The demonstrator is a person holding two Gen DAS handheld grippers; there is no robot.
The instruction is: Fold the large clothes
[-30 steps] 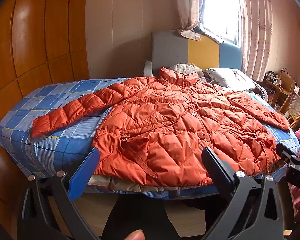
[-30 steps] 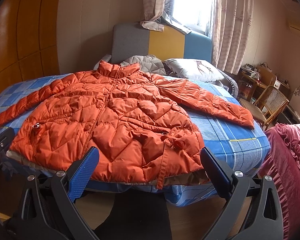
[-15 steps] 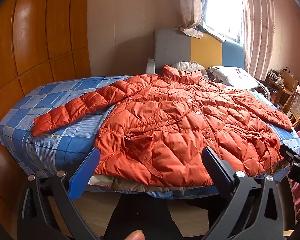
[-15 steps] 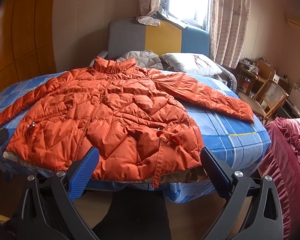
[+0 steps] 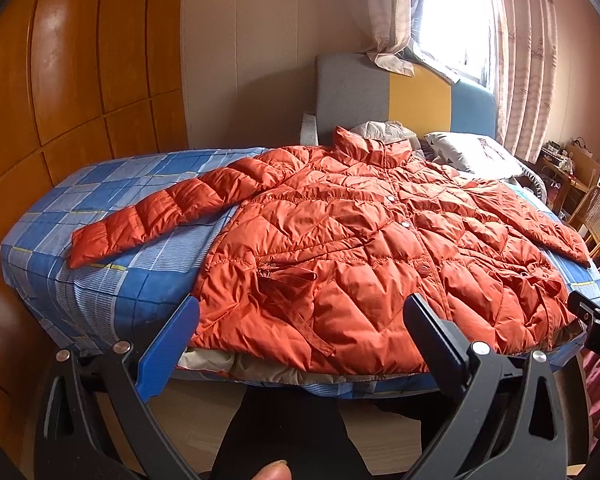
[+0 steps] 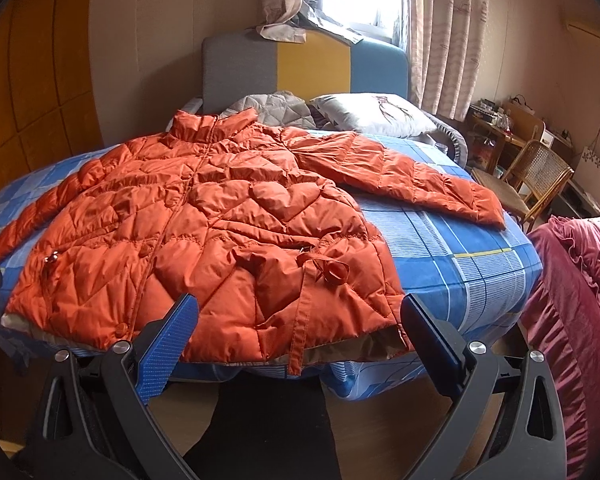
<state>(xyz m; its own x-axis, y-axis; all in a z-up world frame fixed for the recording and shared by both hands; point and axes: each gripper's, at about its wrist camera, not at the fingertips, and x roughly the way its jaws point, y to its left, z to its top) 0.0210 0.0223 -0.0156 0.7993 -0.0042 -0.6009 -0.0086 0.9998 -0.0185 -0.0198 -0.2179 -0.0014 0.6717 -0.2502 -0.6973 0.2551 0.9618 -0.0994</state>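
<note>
A large orange quilted puffer jacket (image 5: 364, 248) lies spread front-up on the bed, collar toward the headboard, both sleeves stretched out to the sides; it also shows in the right wrist view (image 6: 204, 232). Its hem hangs at the near edge of the bed. My left gripper (image 5: 302, 320) is open and empty, just short of the hem's left part. My right gripper (image 6: 298, 316) is open and empty, just short of the hem's right part. The right gripper's tip shows at the right edge of the left wrist view (image 5: 596, 324).
The bed has a blue checked sheet (image 5: 112, 288) (image 6: 468, 264). A pillow (image 6: 376, 116) and grey quilt (image 6: 276, 108) lie by the headboard. A wooden wardrobe (image 5: 60, 100) stands left, a wicker chair (image 6: 536, 176) and a maroon cloth (image 6: 580, 300) right.
Both grippers have shifted slightly, with the jacket sitting a little lower and nearer in both views. Both stay open. The jacket has not moved.
</note>
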